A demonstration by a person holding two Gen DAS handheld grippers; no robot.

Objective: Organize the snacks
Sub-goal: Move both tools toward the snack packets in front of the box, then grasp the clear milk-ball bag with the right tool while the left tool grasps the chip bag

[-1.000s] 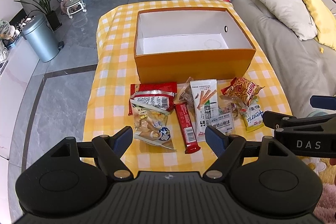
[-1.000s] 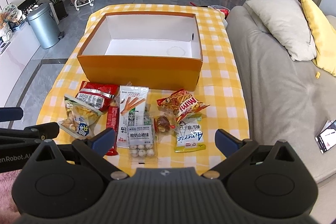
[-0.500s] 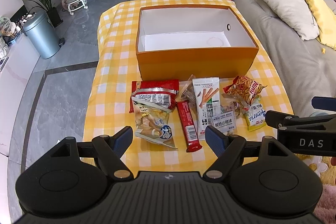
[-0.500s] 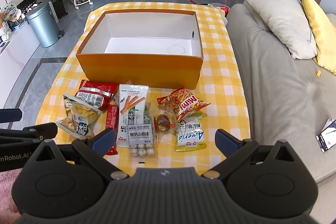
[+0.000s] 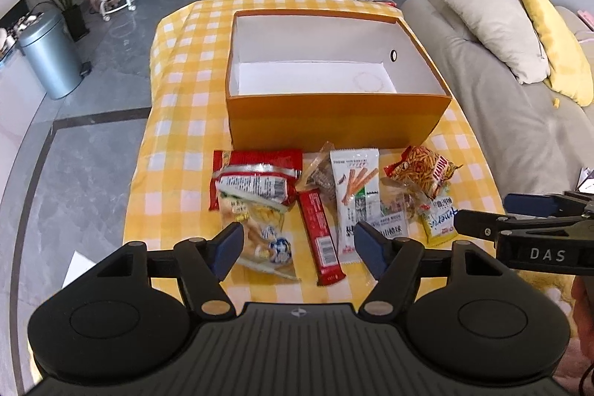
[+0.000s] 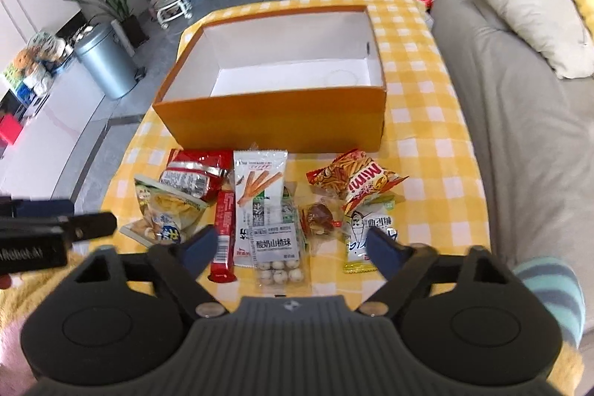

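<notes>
A: While your left claw [image 5: 299, 245] hangs over the near edge of the table [image 5: 178, 121], what lies under it?

B: Crinkled film packets on a yellow-and-white checked cloth. A slim red bar [image 5: 321, 240] sits between your blue pads, untouched, with a clear puffy bag of pale snacks [image 5: 256, 232] by the left pad. The jaws have just been closing but stand apart, gripping nothing.

A: And your right claw [image 6: 287, 245]?

B: Same: jaws just narrowing, still parted, nothing pinched. Between the pads lies a flat clear pack of round white balls [image 6: 278, 255]; the right pad overlaps a white-and-yellow sachet [image 6: 358, 229].

A: Other snacks?

B: A tall white sachet printed with biscuit sticks [image 6: 261, 184], a glossy red foil bag [image 6: 200, 173], a crumpled orange "Mimi" bag [image 6: 358, 180], and a small clear wrapper around something brown [image 6: 319, 216].

A: The box?

B: The rectangular orange cardboard box [image 5: 334, 121] has smooth white inner walls, is open-topped and stands just beyond the packets, with a round hole in its right wall. Nothing inside.
</notes>
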